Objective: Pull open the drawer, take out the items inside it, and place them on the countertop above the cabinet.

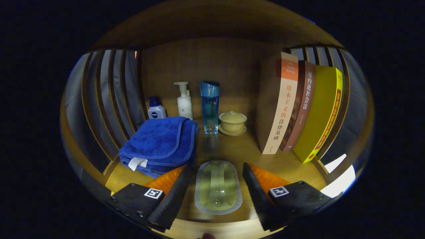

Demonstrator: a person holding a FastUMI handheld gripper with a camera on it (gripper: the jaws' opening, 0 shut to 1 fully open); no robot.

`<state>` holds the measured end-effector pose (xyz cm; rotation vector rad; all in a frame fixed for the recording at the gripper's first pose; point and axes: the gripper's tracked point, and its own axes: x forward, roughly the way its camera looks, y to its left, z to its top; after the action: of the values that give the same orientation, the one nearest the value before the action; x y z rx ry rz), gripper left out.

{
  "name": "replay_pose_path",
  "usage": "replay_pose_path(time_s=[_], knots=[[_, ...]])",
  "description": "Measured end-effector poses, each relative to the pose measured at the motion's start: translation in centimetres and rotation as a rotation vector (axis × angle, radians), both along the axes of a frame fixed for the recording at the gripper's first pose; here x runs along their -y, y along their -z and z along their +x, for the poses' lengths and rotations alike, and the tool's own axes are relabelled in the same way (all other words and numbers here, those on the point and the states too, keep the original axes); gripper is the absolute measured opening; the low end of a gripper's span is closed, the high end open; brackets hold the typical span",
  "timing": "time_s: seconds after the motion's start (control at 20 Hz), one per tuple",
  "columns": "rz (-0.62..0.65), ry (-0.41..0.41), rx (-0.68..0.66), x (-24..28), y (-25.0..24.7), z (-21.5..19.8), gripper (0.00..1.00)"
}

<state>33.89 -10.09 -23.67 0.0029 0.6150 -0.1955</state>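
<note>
Dim wooden shelf nook [232, 149] here, warm brown back panel [212, 66], slatted sides [109, 96] left and right (bright light glinting low beyond the right slats).

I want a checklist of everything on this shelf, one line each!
Surface: wooden countertop, slatted sides.
Job's things: pale oblong item lies flat between the fingers, untouched.
Clutter: folded blue towel; small blue bottle; white pump bottle; tall blue bottle; lidded cup on saucer; three books standing at right.
Tongs: gripper open, straddling the item.
Cables: nothing seen.
Surroundings: dark booth.
</note>
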Motion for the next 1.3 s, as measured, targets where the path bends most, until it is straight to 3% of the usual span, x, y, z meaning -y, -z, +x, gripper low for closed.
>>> replay_pose_path(time_s=[0.25, 0.7, 1.3], knots=[[-0.068, -0.005, 0.058, -0.3, -4.3, -1.1, 0.99], [-0.198, 0.106, 0.207, 2.0, -14.9, -8.0, 0.99], [-0.199, 0.08, 0.449, -1.6, -23.0, -17.8, 0.98]])
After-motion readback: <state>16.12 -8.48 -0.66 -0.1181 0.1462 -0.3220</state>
